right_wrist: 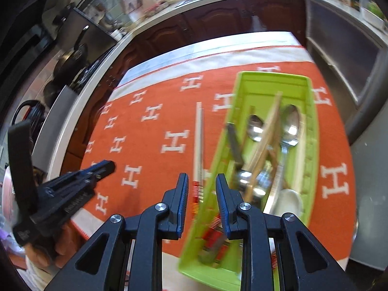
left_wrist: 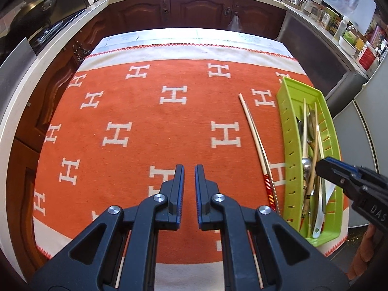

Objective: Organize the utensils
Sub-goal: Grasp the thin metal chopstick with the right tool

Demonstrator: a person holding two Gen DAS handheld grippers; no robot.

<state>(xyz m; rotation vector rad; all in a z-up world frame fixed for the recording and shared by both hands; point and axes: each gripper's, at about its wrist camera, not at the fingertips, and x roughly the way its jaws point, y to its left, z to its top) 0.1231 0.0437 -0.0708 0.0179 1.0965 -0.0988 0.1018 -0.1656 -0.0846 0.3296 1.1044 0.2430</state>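
A lime-green cutlery tray (left_wrist: 288, 131) (right_wrist: 313, 126) lies lengthwise at the right side of the orange cloth. It holds metal spoons (right_wrist: 289, 123), wooden chopsticks (right_wrist: 266, 133), a dark-handled knife (right_wrist: 234, 143) and a white ceramic spoon (right_wrist: 289, 202). A pair of pale chopsticks with red-striped ends (left_wrist: 254, 133) (right_wrist: 198, 133) lies on the cloth just left of the tray. My left gripper (left_wrist: 189, 169) (right_wrist: 106, 167) hangs over the cloth's front middle, shut and empty. My right gripper (right_wrist: 201, 179) (left_wrist: 323, 167) hovers above the tray's near end, slightly open, holding nothing.
An orange cloth with white H marks (left_wrist: 145, 111) covers the table. Dark wooden cabinets (left_wrist: 198, 12) and a pale counter run around it. Pans sit on a stove (left_wrist: 36, 12) at the left, and jars crowd the counter at the right (left_wrist: 339, 26). A hand (right_wrist: 65, 242) holds the left gripper.
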